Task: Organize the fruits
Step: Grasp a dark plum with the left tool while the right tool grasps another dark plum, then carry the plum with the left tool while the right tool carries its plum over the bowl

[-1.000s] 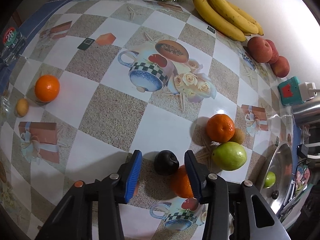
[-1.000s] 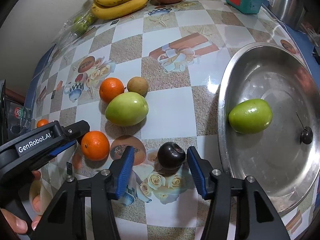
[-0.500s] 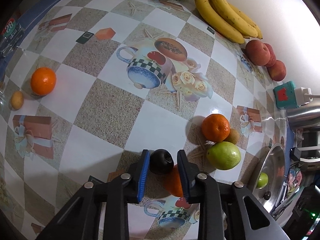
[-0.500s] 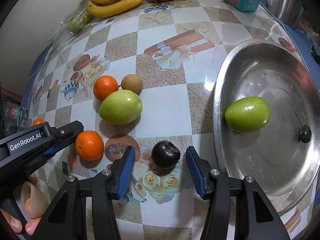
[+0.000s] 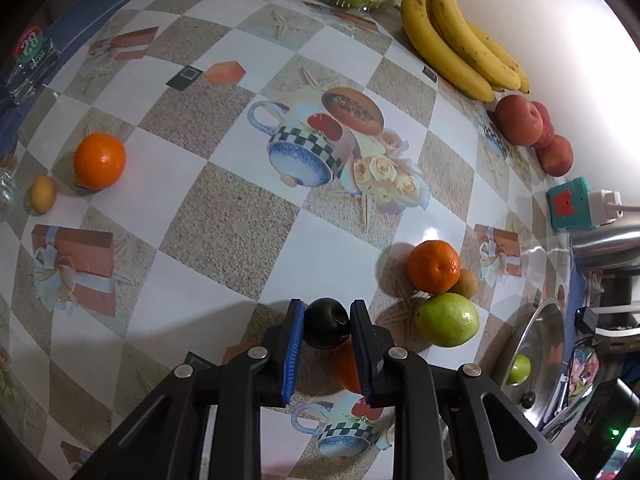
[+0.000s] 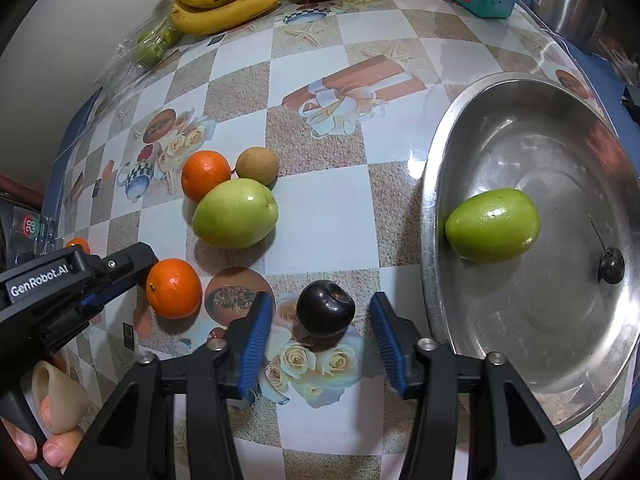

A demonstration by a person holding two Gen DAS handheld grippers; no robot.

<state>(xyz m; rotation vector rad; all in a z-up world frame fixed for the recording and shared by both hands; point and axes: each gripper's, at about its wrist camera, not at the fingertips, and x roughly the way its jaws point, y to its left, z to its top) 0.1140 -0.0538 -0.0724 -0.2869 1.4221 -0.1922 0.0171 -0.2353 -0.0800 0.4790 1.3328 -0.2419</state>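
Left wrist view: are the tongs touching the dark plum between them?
Touching. The left wrist view shows both blue pads of the left tongs pressed against the sides of the dark plum, with no gap on either side.

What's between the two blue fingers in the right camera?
A dark round fruit. The right gripper has its fingers closing around it, not yet touching. The right wrist view shows this.

White wall (image 5: 560, 20); checkered patterned tablecloth (image 5: 224, 216).

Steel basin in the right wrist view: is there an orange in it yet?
No, the round steel basin holds only a green apple-like fruit and a small dark stemmed fruit.
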